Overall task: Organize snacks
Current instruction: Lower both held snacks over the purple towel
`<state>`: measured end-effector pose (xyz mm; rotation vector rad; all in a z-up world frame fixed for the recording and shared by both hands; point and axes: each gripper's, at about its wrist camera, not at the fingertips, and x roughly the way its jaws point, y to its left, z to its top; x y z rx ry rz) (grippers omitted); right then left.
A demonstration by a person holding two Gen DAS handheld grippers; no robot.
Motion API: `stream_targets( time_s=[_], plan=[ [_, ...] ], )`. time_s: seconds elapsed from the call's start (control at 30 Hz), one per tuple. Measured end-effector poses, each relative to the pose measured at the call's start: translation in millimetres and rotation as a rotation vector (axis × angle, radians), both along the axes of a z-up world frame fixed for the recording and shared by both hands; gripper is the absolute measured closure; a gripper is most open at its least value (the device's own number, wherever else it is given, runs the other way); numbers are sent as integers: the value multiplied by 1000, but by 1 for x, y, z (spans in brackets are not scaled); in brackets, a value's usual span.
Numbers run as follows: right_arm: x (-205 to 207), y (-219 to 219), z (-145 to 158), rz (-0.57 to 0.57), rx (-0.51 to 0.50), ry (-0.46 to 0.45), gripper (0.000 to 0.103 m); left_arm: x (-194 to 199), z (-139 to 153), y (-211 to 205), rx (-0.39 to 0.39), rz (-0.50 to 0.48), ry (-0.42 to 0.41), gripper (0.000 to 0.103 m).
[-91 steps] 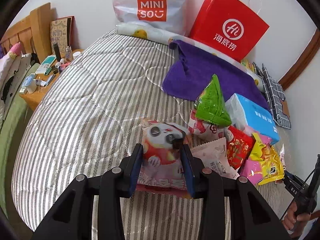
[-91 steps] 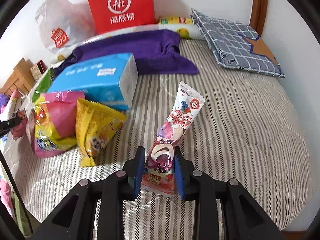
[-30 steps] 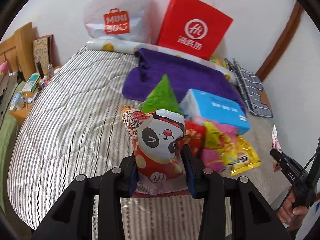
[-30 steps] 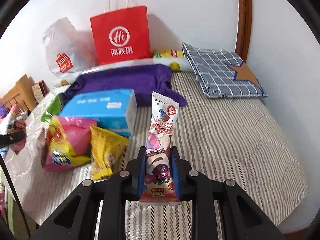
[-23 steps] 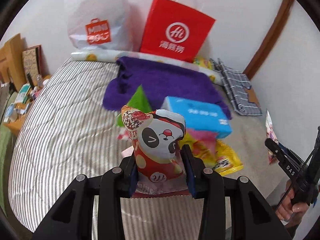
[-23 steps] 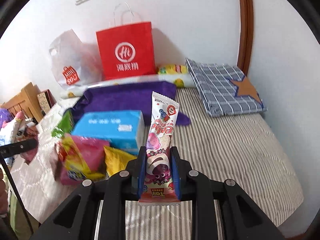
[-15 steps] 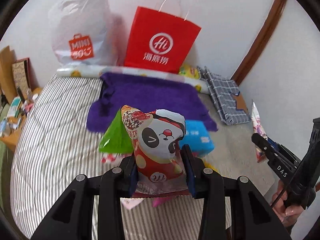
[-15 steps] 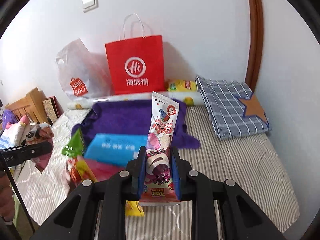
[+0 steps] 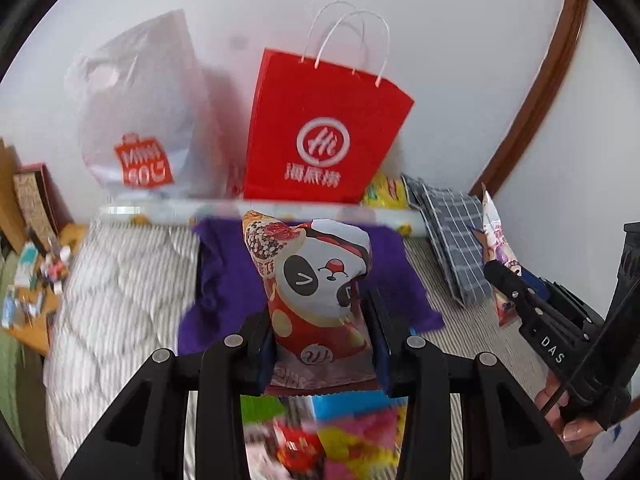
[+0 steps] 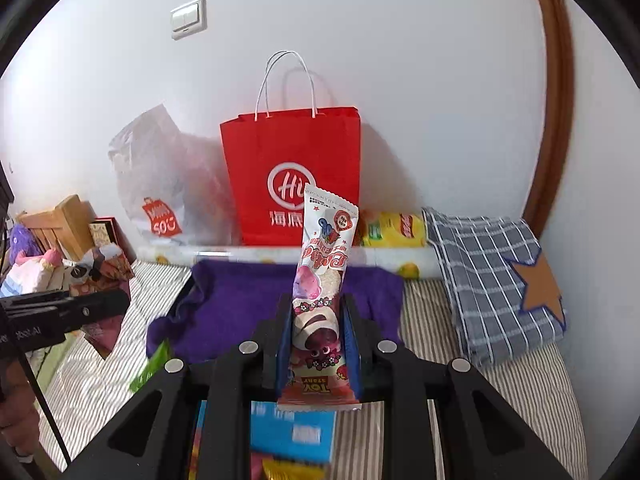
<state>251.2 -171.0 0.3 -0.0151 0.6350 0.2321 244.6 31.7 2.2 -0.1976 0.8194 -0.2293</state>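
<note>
My left gripper [image 9: 320,312] is shut on a puffy red snack bag with a panda face [image 9: 316,276], held upright above the bed. My right gripper [image 10: 317,320] is shut on a long pink-and-white strawberry snack bar [image 10: 322,276], also upright. Both point toward a red paper bag with white handles [image 9: 324,136] [image 10: 280,176] standing against the wall. The left wrist view also shows the right gripper [image 9: 496,270] with its bar [image 9: 496,240] at the right edge. A blurred pile of snack packets [image 9: 340,448] and a blue tissue pack [image 10: 292,432] lie below the grippers.
A white plastic bag [image 9: 140,120] [image 10: 160,184] leans beside the red bag. A purple towel [image 9: 224,280] [image 10: 240,300] lies on the striped quilt [image 9: 120,300]. A plaid pillow with a star [image 10: 504,280] sits right. A cluttered wooden bedside stand [image 9: 32,272] is left.
Both grippers rose and moved toward the wall, each still shut on its snack. The red bag is now larger and centred; the snack pile slid to the bottom edge.
</note>
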Motion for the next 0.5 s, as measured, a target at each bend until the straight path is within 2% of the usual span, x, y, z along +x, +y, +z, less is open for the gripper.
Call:
stream_targets(
  time_s=[0.33, 0.5],
  plan=[
    [82, 9, -11, -3, 3, 10, 81, 86, -2, 1, 13, -8, 1, 64],
    [116, 13, -26, 10, 1, 36, 81, 119, -20, 2, 9, -7, 29, 64]
  ],
)
